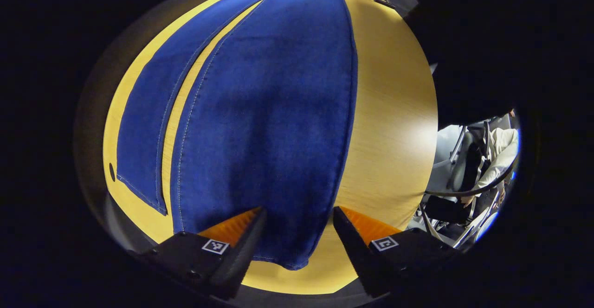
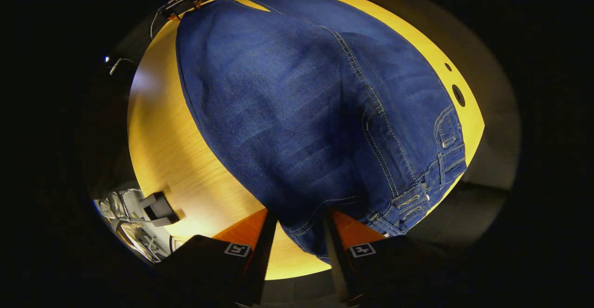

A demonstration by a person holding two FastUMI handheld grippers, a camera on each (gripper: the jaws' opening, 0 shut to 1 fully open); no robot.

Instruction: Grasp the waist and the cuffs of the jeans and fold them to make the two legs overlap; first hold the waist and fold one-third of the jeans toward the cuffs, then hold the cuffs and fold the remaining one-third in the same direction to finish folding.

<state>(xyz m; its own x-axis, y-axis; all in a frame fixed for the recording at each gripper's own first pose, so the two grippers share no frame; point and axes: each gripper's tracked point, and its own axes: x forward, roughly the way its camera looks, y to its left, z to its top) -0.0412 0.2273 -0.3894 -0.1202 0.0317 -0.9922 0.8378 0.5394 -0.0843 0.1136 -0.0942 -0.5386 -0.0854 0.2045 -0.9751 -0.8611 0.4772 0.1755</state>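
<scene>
The blue denim jeans [image 1: 269,113] were found spread flat on the yellow wood-grain counter [image 1: 390,113], one leg laid largely over the other, a strip of the lower leg [image 1: 144,127] left exposed beside it. The left claw [image 1: 299,227] was held open astride the cuff [image 1: 292,257], apparently positioned for a grasp not yet made. The right claw [image 2: 299,234] was seen at the waist [image 2: 417,196], its fingers narrowly parted about the denim edge; whether the cloth was pinched could not be determined. The legs were judged nearly overlapped, the thirds-folding outstanding. The far counter edge was obscured by darkness.
</scene>
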